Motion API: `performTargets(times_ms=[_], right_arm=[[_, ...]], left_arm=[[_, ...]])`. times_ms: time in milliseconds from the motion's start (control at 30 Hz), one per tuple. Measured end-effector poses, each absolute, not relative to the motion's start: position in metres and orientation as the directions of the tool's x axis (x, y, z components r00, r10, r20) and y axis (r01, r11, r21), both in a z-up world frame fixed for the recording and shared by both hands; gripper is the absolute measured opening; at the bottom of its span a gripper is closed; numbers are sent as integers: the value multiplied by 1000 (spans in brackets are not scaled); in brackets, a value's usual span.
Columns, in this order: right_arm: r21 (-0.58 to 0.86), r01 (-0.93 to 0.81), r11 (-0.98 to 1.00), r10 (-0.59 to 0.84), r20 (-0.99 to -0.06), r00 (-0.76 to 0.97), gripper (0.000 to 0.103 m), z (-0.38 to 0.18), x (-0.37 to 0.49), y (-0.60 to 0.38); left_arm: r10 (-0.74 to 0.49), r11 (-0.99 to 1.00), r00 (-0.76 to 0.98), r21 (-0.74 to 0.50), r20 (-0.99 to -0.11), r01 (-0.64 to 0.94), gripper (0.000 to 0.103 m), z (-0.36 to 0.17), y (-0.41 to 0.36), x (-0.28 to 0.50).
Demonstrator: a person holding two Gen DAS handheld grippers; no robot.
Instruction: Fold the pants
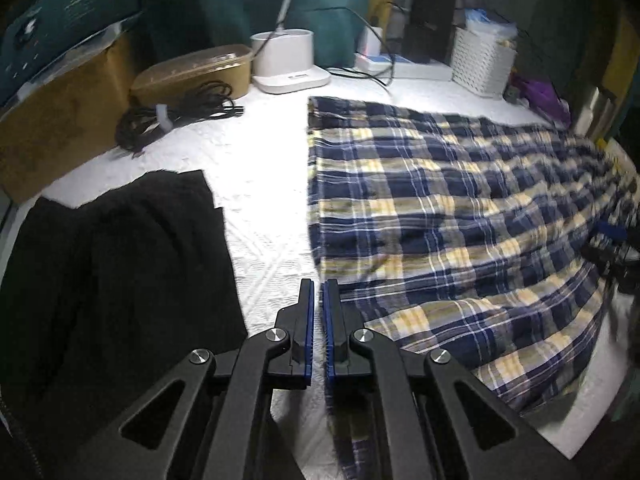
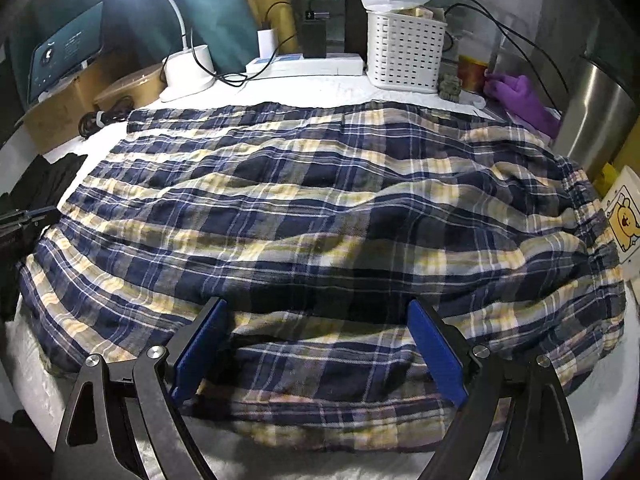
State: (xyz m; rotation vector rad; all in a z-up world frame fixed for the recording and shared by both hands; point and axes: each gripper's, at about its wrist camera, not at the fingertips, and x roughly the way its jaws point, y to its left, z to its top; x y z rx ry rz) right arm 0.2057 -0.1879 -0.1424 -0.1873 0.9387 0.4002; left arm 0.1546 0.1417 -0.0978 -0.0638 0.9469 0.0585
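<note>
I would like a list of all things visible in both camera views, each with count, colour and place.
plaid pants: one, navy and yellow, spread on the white table cover
black garment: one, left of the pants
cable bundle: one, black, back left
brown container: one, back left
lamp base: one, white, back centre
power strip: one, white, back
basket: one, white, back right
purple cloth: one, far right
left tongs: nearly closed, at the pants' left edge
right tongs: open, over the pants' near fold
</note>
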Motion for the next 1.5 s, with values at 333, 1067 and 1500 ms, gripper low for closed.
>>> performTargets(times_ms=[333, 1067, 1500], right_arm=[[7, -348, 938, 211, -805, 555, 91, -136, 197, -205], [-12, -231, 973, 130, -800, 586, 93, -115, 157, -246], [46, -183, 982, 145, -804, 576, 102, -124, 160, -275]], left_arm=[[-89, 996, 650, -52, -755, 76, 4, -66, 99, 152], [-120, 991, 610, -55, -783, 124, 14, -94, 84, 123], [-63, 998, 654, -68, -754, 18, 48, -81, 101, 113]])
